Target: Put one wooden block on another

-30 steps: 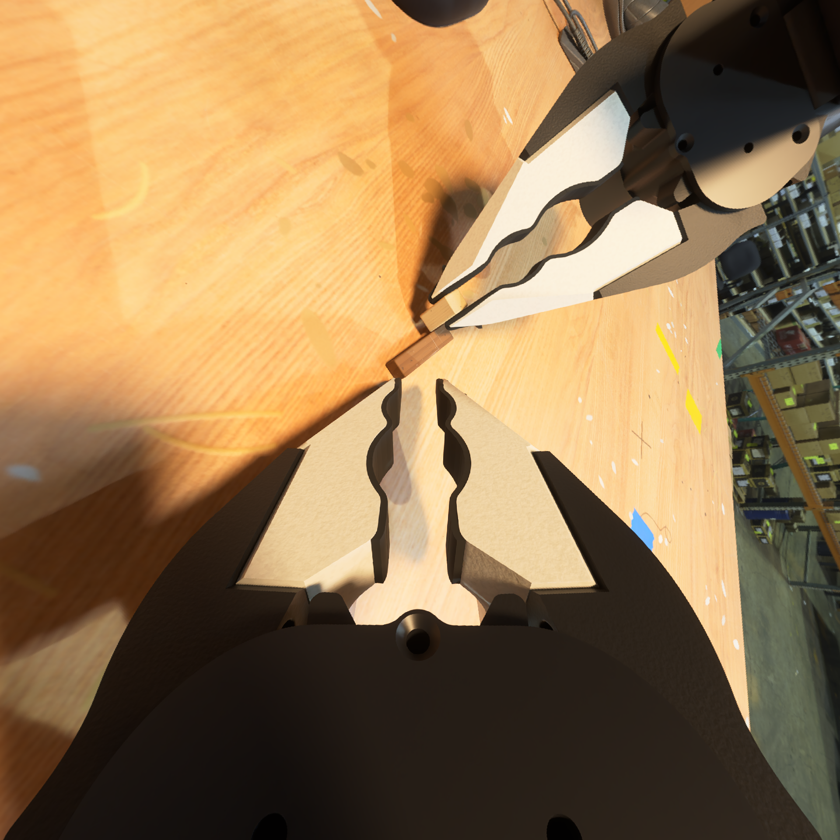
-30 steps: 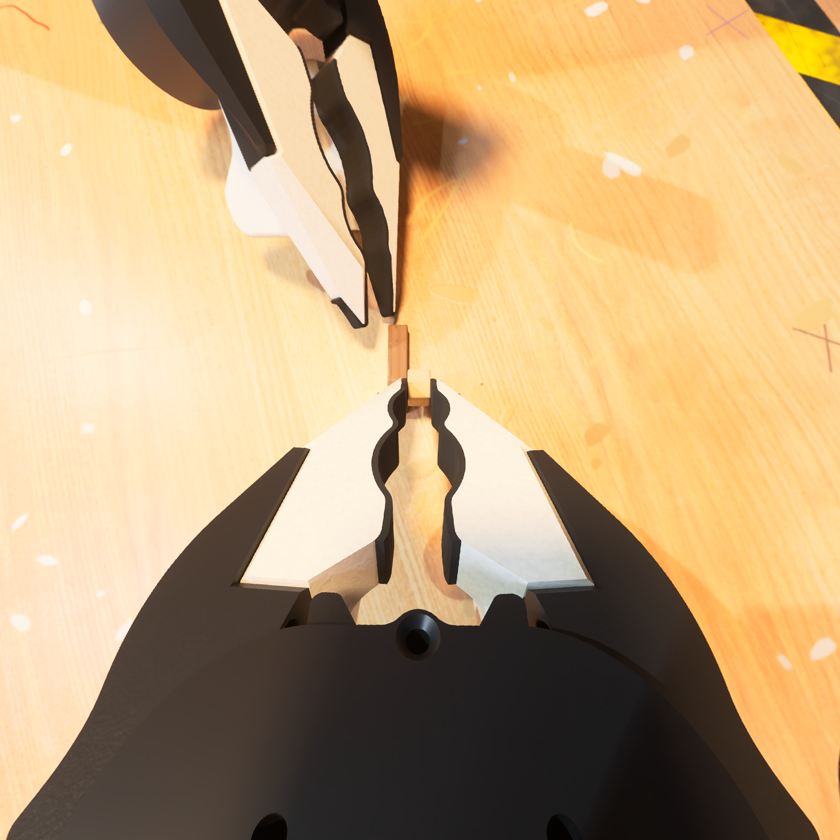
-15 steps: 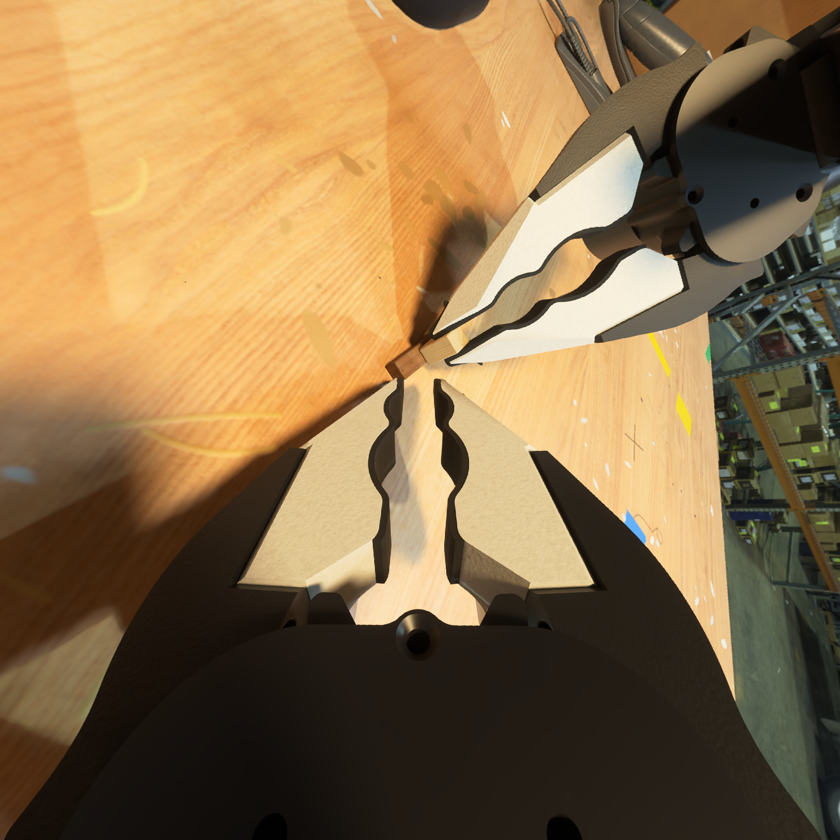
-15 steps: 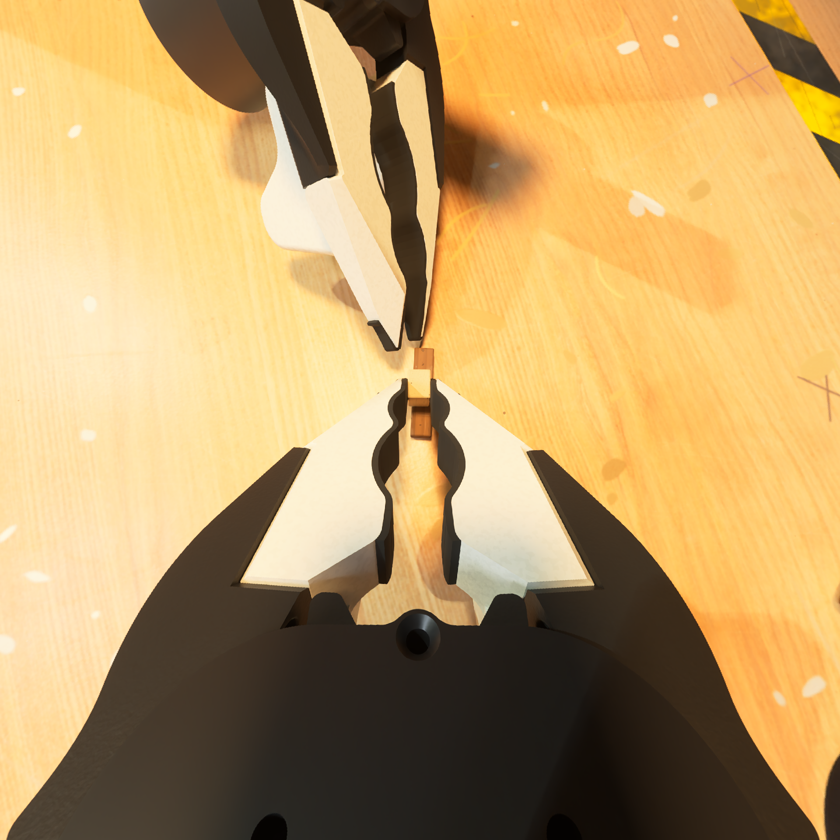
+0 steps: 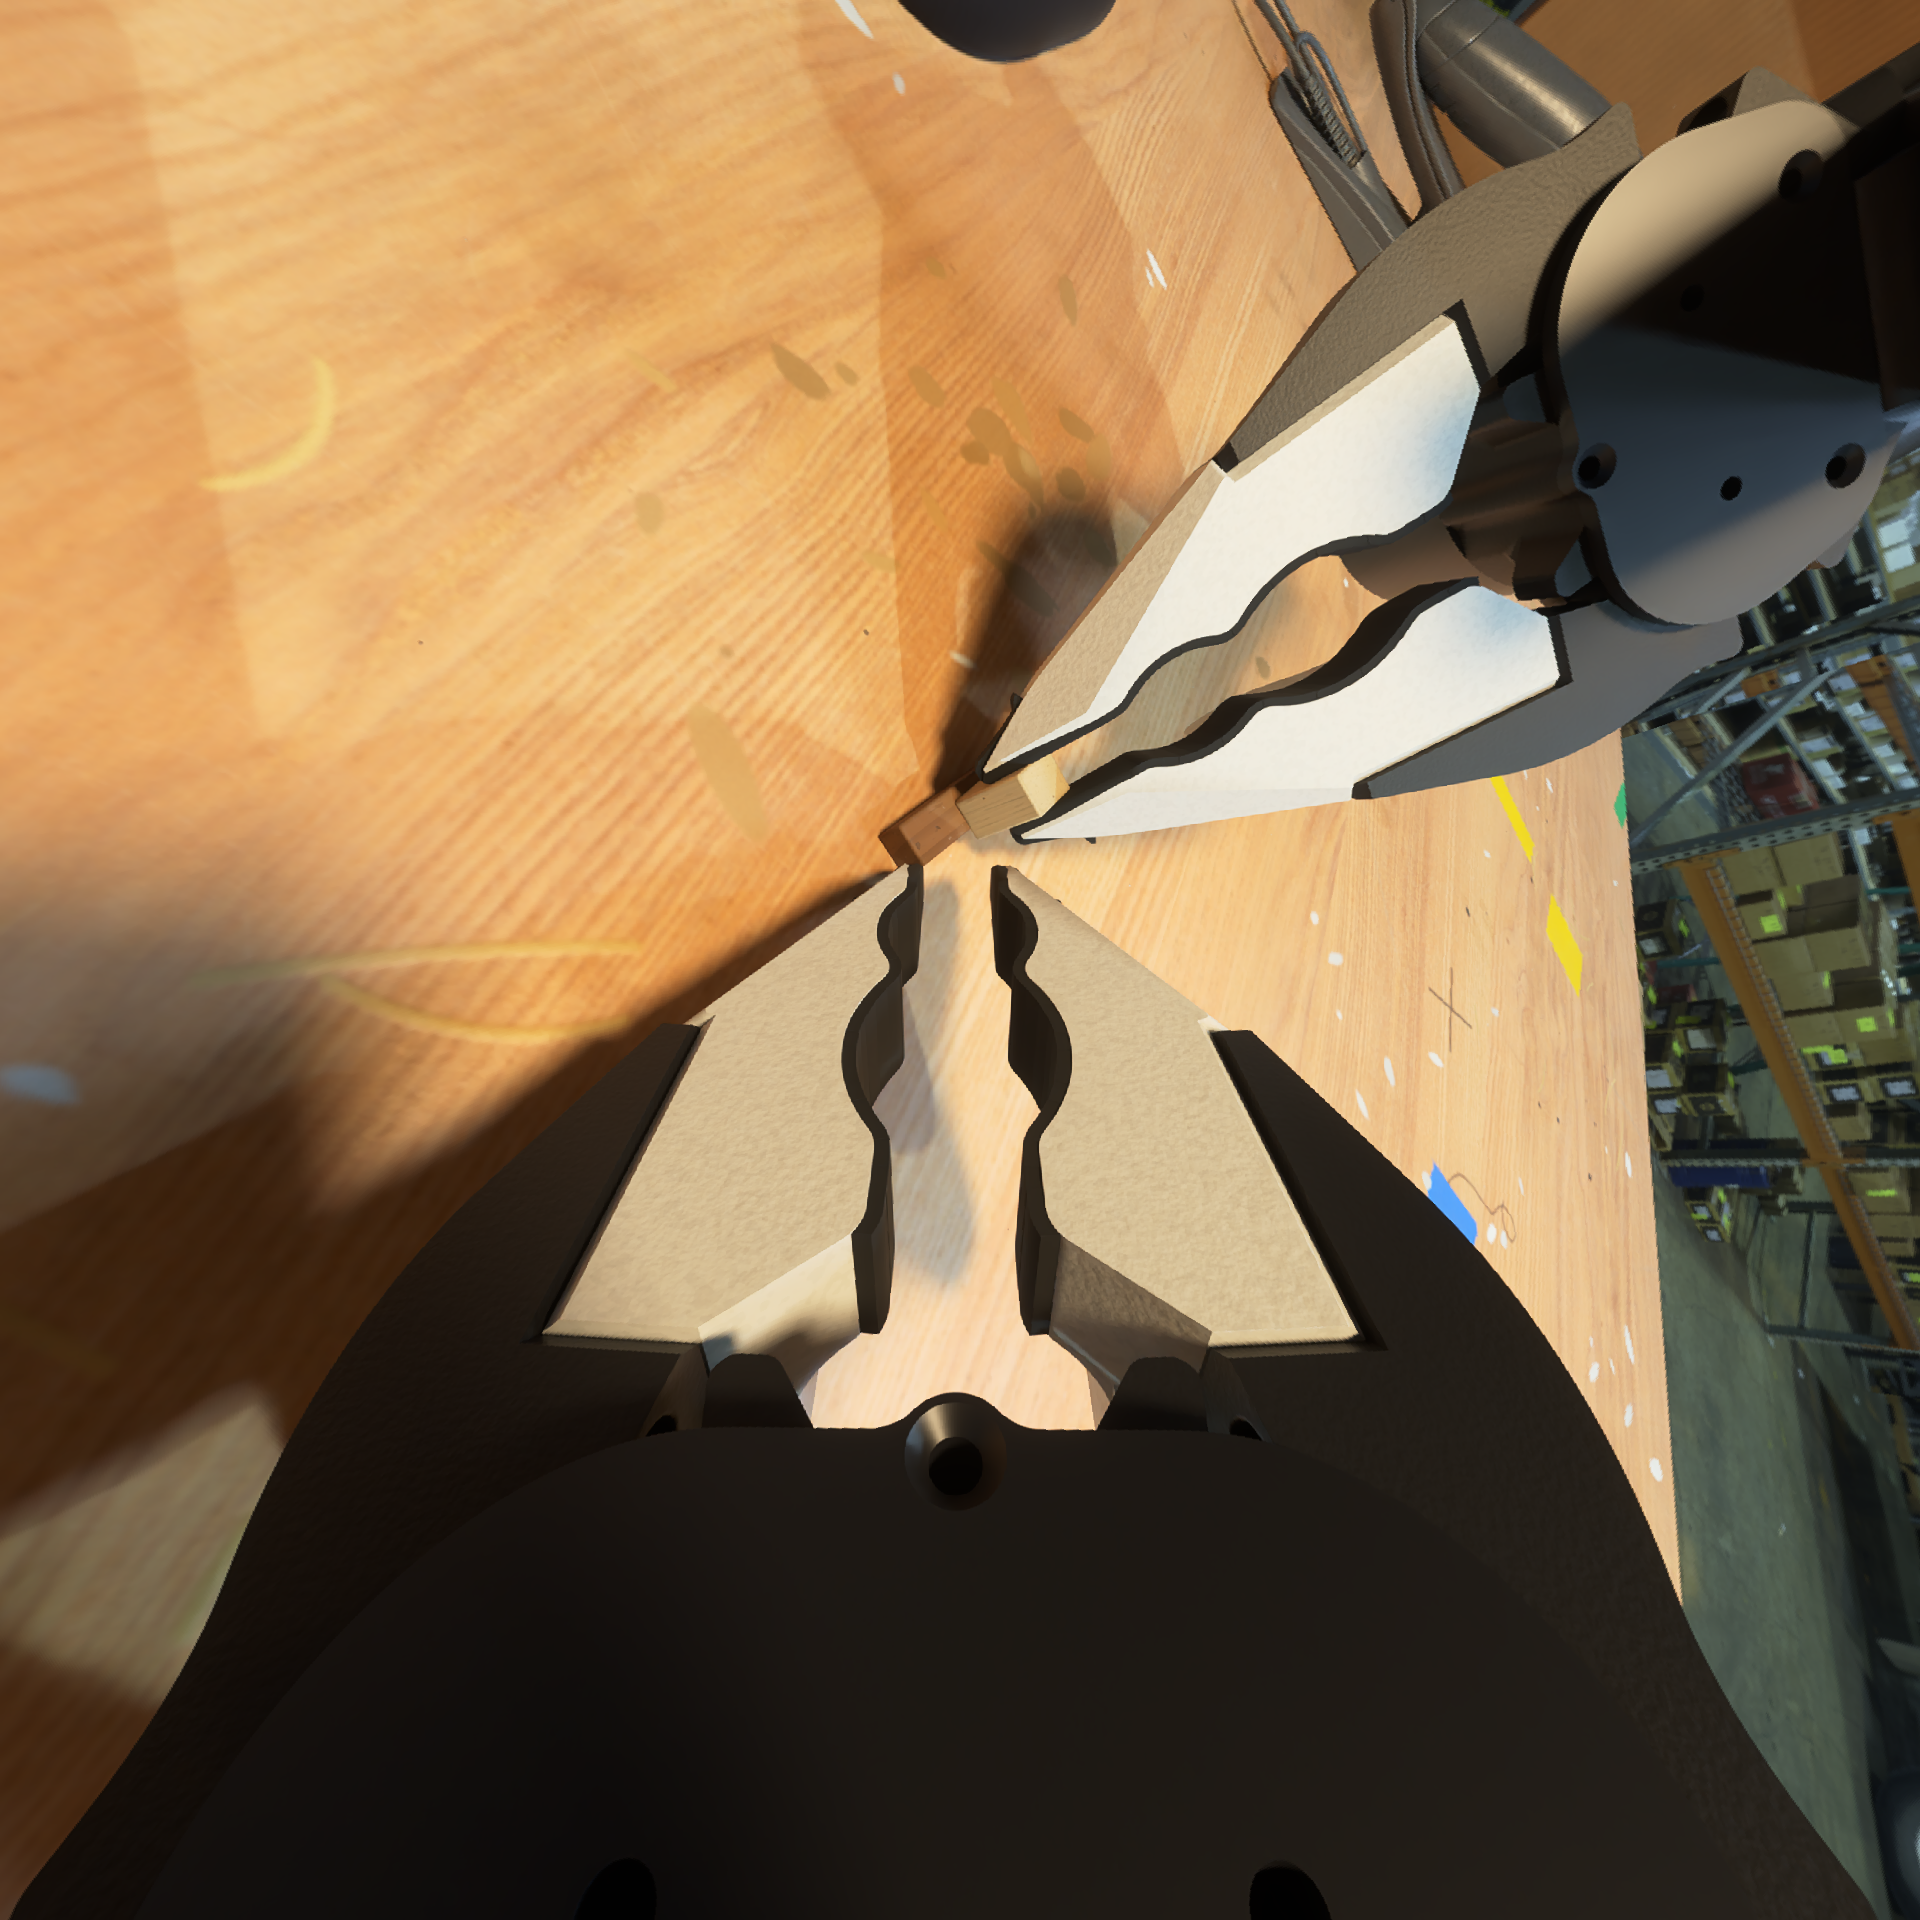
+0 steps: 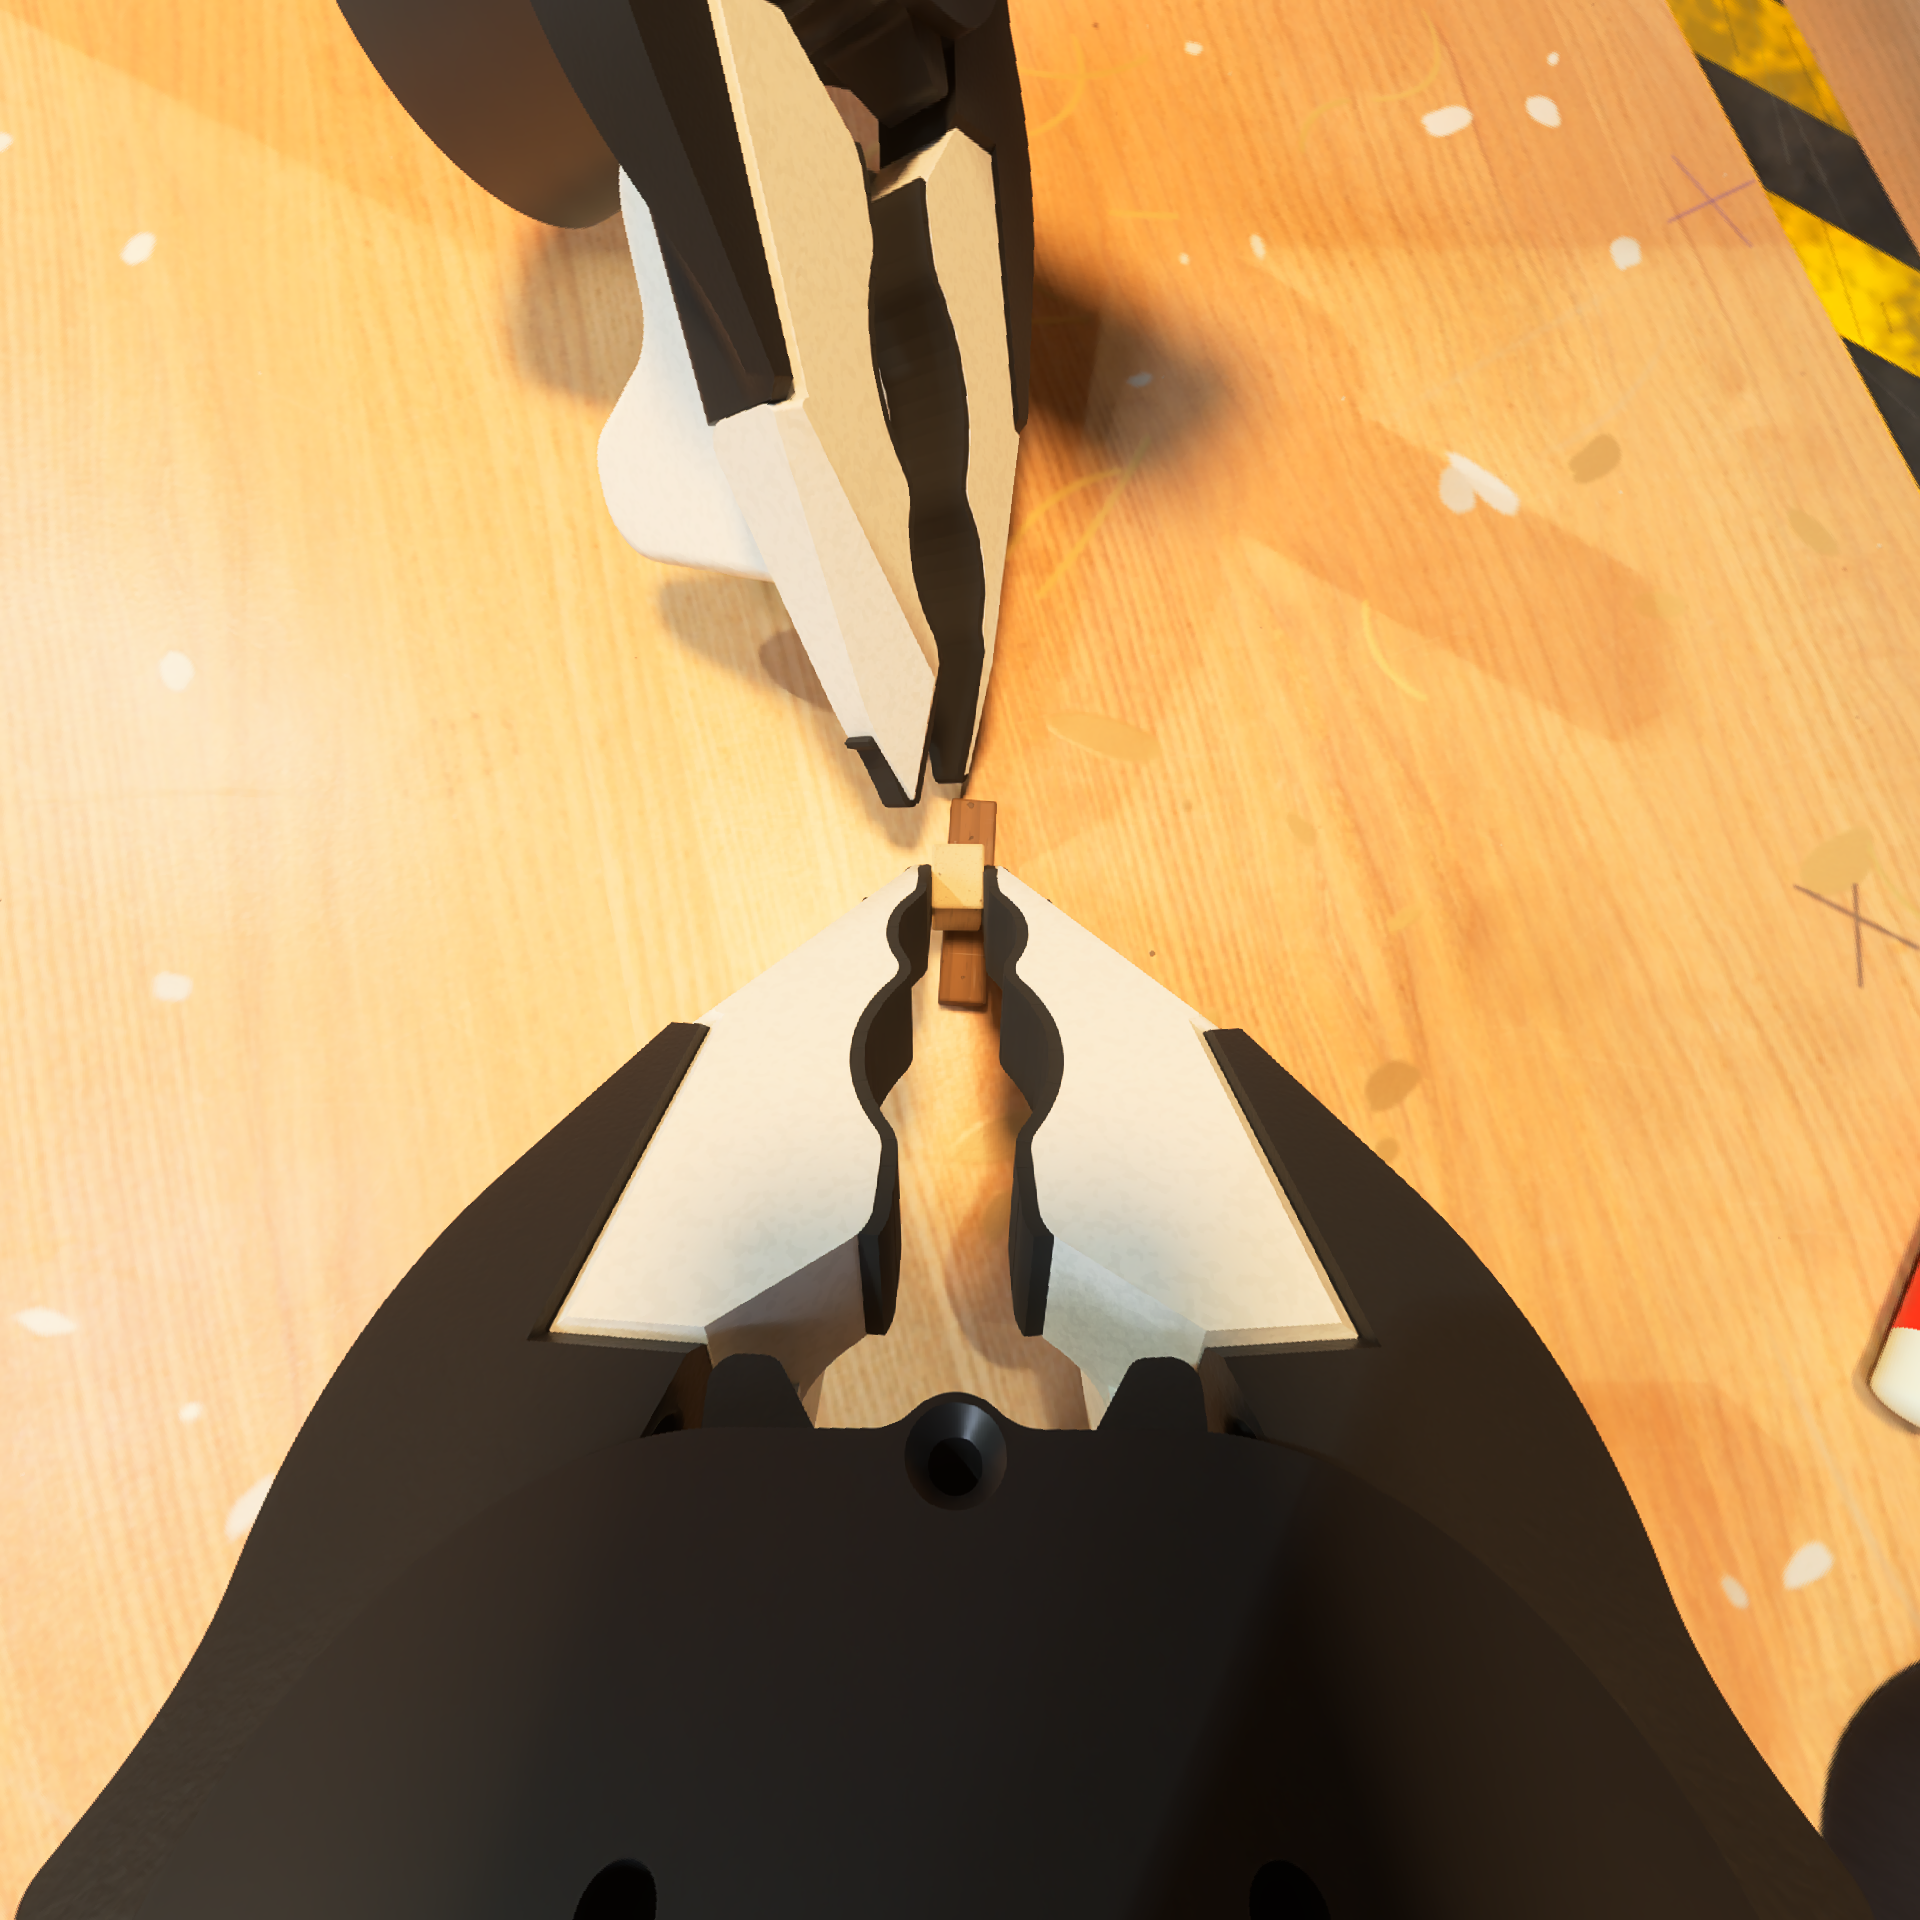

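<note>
A: Right gripper (image 6: 958, 881) status?

B: Clamped on the pale wooden block (image 6: 957, 876). Block sat right at the fingertips (image 6: 914, 904), pinched from both sides, front end sticking out past the tips.

A: And the dark one?

B: Dark wooden block (image 6: 962, 977) lay flat on the table (image 6: 312, 935), lengthwise along the right gripper's axis. Right wrist view showed it on both sides of the pale block: one end between the fingers behind the pale block, the other end poking out beyond it. So the pale block was over the dark one, crosswise near its middle. Couldn't tell whether it was touching or just above.

A: Left gripper?

B: Left gripper (image 5: 954, 878) was parted slightly, nothing between the fingers, only bare table in the gap. Tips were just beside the dark wooden block (image 5: 925, 828), not on it. In its own view the pale wooden block (image 5: 1013, 805) sat just behind the dark one, still inside the right gripper (image 5: 1003, 805) tips coming in from the upper right.

A: Grippers clear of each other?

B: Near, tip to tip, not touching. From the right wrist view the left gripper (image 6: 925, 779) came down steeply from the top, ending just beyond the dark block's far end.

A: Anything else on the table?

B: Paint flecks, yellow-black hazard stripe (image 6: 1829, 218) at the far right edge, a red-and-white object (image 6: 1896, 1361) cut off at the right border. Left view showed a blue scrap (image 5: 1449, 1205) and warehouse shelving (image 5: 1787, 987) past the table edge.
</note>
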